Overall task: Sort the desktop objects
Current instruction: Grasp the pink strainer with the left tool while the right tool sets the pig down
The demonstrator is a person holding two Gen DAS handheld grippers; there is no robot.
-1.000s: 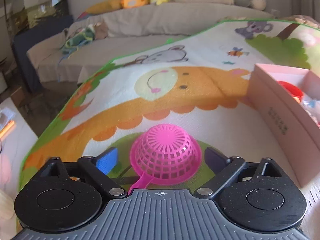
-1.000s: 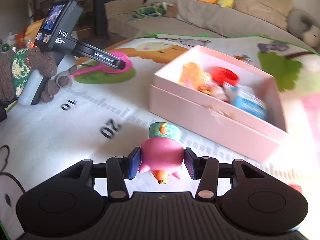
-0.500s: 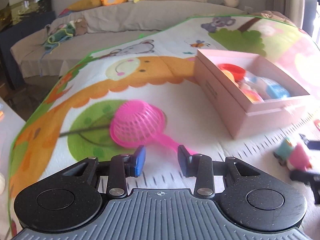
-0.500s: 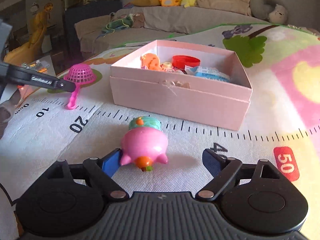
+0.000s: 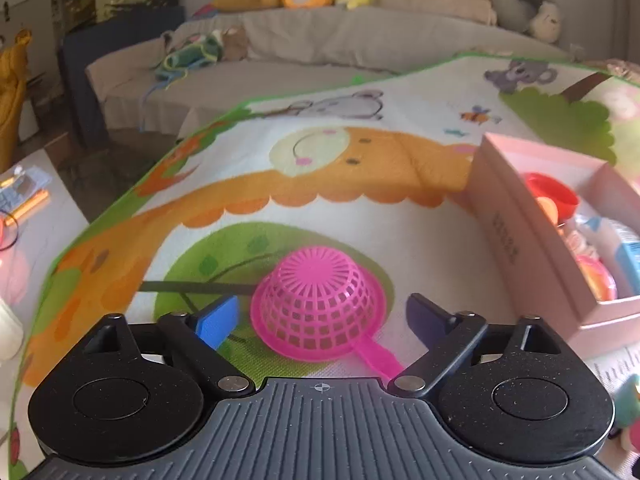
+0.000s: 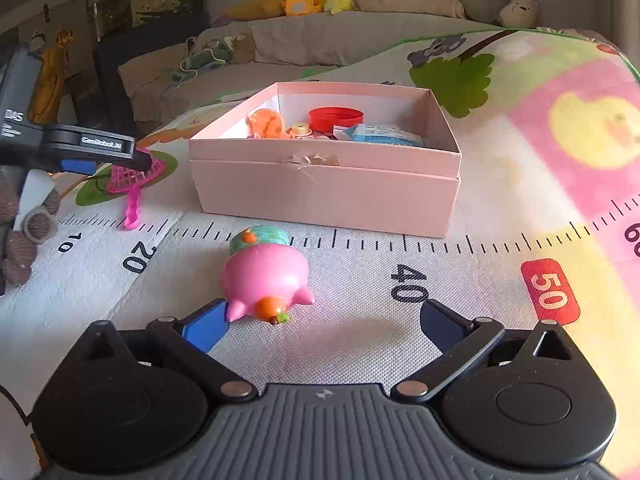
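Pink box (image 6: 326, 192) at twelve o'clock already holds several items. Outstanding: pig toy (image 6: 266, 280) (mat, just before right gripper (image 6: 322, 322)) and strainer (image 5: 318, 302), flanked by left gripper (image 5: 320, 316). Both jaws opening, gripping nothing.

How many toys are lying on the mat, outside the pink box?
2. A pink strainer lies upside down on the mat's green patch, left of the box. A pink pig lies in front of the box, by the ruler marks. Others may be out of view.
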